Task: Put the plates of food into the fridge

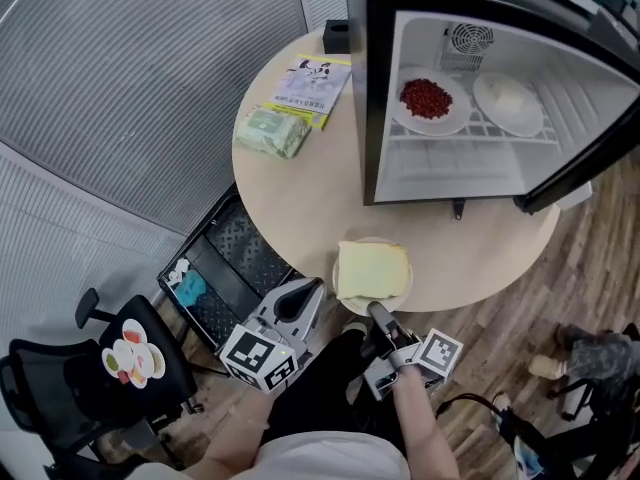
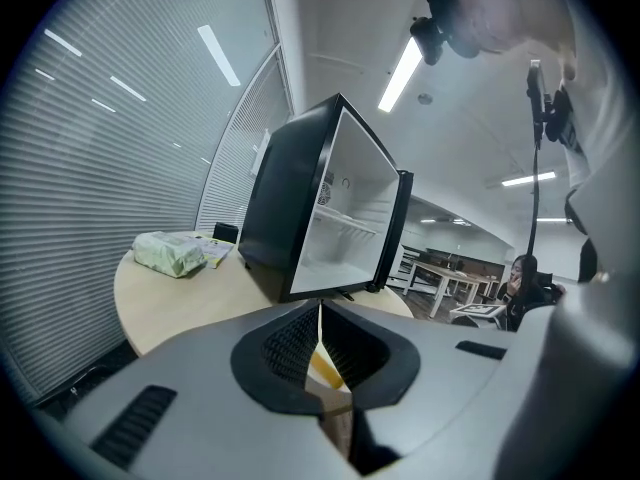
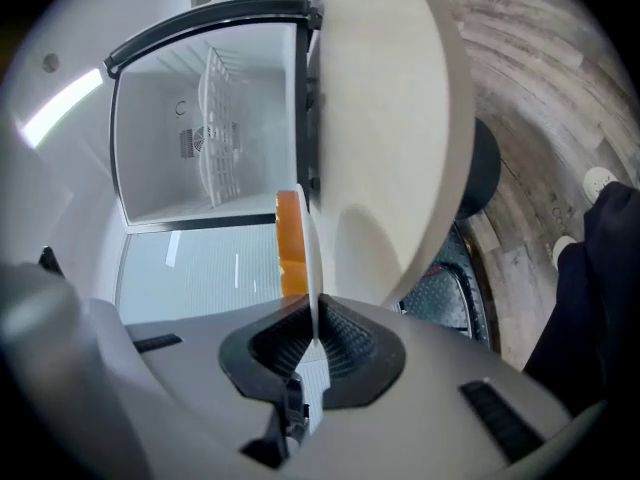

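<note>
A white plate (image 1: 402,290) carrying a flat yellow slab of food (image 1: 372,268) sits at the near edge of the round table (image 1: 300,183). My right gripper (image 1: 377,311) is shut on its near rim. In the right gripper view the rim (image 3: 312,268) runs edge-on between the pads, with the food (image 3: 288,243) beyond. My left gripper (image 1: 312,288) is shut and holds nothing, just left of the plate. The black mini fridge (image 1: 480,88) stands open, and on its shelf are a plate of red food (image 1: 428,100) and a plate of white food (image 1: 508,103).
On the table's far left lie a green wipes pack (image 1: 272,131), a booklet (image 1: 313,86) and a small black box (image 1: 336,36). Below the table are a black crate (image 1: 225,278) and an office chair (image 1: 110,378). The fridge door (image 1: 590,153) swings out to the right.
</note>
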{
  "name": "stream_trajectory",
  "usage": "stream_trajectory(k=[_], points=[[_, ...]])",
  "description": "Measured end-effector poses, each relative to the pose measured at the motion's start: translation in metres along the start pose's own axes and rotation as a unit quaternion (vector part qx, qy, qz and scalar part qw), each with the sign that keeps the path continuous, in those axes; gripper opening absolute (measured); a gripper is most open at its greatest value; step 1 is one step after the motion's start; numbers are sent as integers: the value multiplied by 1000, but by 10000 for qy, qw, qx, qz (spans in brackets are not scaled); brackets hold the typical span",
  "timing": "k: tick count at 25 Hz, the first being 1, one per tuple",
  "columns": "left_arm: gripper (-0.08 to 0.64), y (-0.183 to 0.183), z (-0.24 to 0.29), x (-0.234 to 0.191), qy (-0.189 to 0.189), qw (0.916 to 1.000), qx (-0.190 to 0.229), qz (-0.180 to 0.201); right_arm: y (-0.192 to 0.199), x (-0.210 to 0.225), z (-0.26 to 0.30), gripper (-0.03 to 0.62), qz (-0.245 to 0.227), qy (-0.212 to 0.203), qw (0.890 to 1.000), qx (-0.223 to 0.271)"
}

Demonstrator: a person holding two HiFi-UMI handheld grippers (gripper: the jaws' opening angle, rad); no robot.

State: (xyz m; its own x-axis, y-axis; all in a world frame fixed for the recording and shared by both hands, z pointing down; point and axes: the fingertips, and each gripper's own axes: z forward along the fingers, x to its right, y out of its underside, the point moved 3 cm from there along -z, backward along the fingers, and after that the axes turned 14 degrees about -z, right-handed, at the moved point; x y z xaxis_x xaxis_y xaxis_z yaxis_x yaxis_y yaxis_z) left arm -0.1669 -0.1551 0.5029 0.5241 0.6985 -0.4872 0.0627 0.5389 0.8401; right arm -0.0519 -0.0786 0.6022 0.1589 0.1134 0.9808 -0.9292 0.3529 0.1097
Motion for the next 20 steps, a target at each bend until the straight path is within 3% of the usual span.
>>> stream_trajectory(k=[10,20], points=[[5,-21,55,57,876,9956,-107,317,-78,-46,-47,18,-533,50,9946,890],[5,-29,109,118,1527,9870,-146,475,-135,-57,-110,18,-804,24,9837,1607]])
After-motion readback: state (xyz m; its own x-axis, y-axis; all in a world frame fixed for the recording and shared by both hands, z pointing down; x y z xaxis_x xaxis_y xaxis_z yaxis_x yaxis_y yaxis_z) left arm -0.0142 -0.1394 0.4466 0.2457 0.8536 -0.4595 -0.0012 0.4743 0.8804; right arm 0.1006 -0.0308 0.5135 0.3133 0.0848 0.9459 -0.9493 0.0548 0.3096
